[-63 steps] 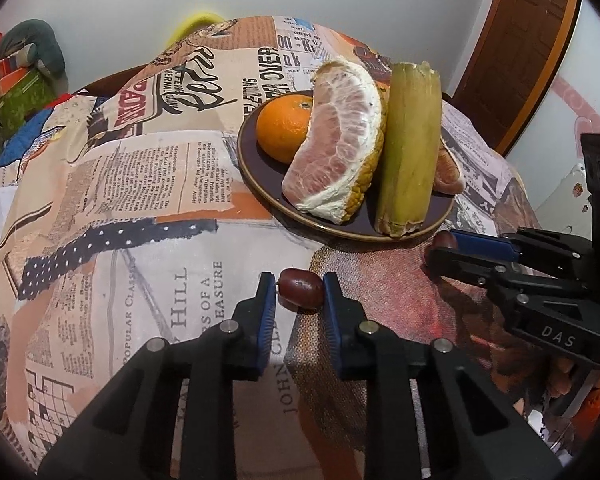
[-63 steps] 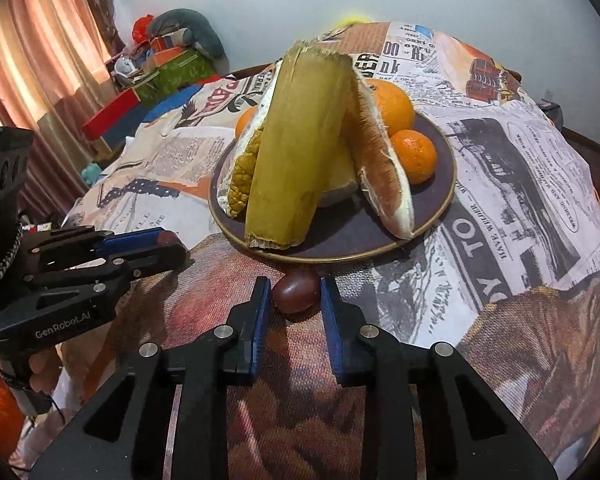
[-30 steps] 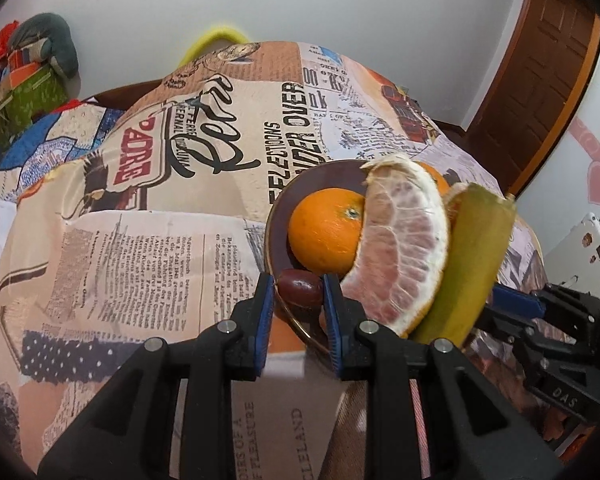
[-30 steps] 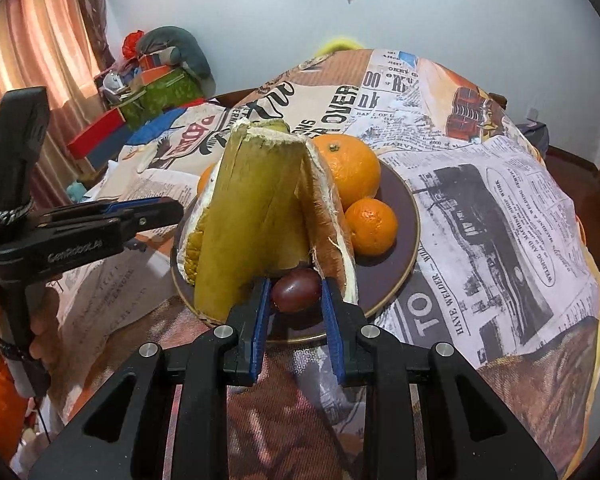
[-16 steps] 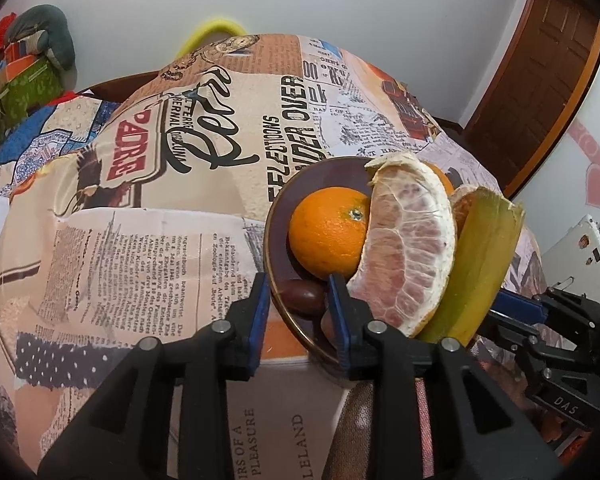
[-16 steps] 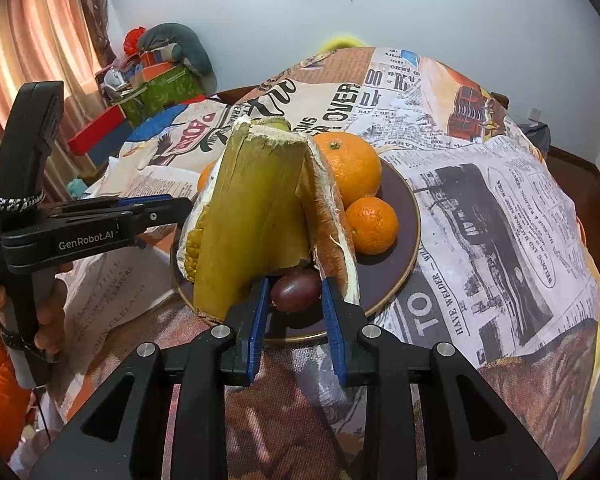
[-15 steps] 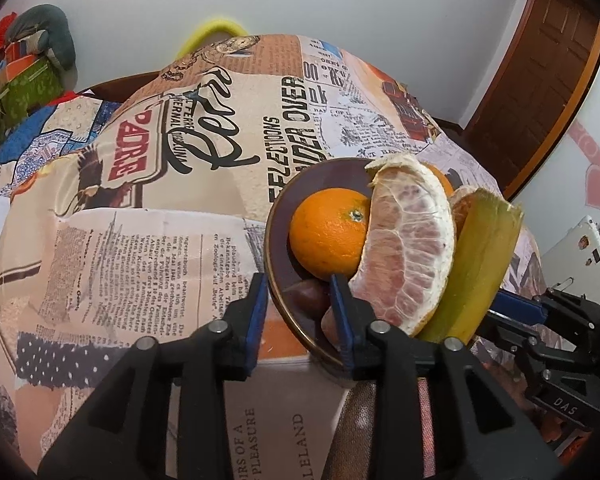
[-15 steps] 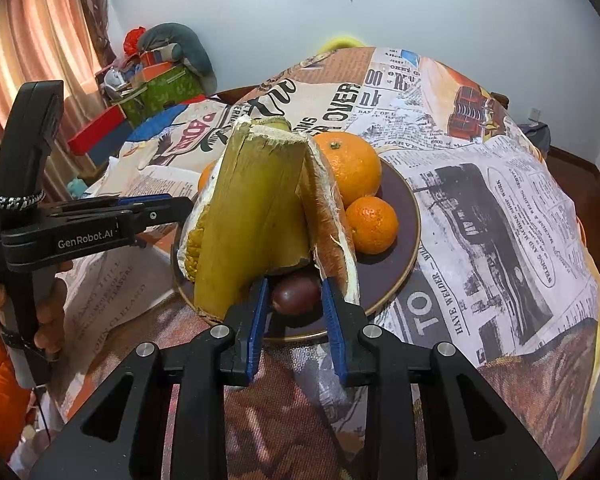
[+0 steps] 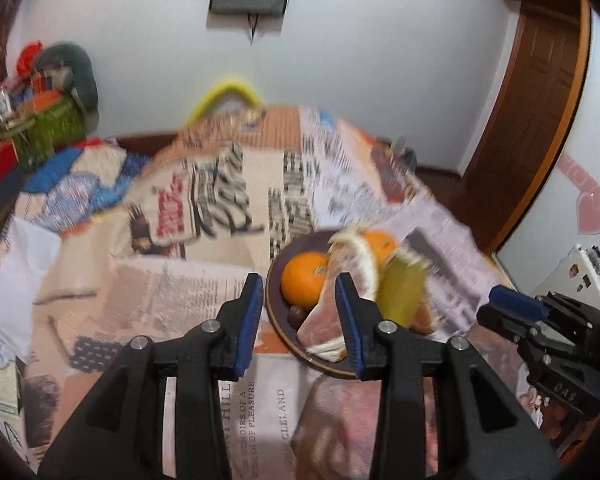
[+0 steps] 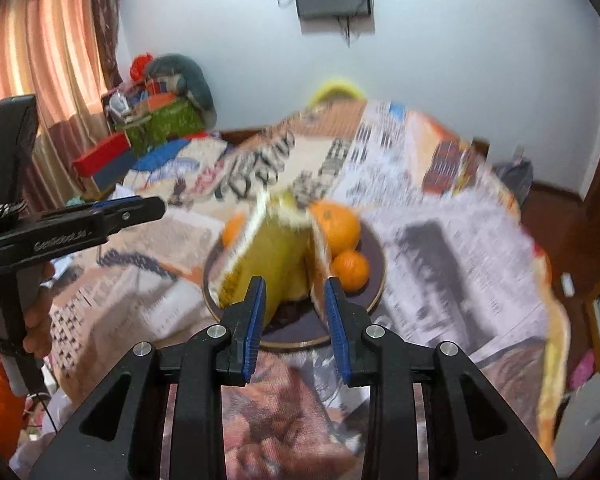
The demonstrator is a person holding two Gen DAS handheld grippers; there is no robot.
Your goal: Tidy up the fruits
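While both fruits lie on the plate, the left hand-held gripper and right hand-held gripper gape empty.

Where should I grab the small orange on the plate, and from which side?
Grip the small orange across its round middle, coming from above on the right. That side faces bare plate, while the larger orange crowds it behind and the pomelo wedge stands on its left.
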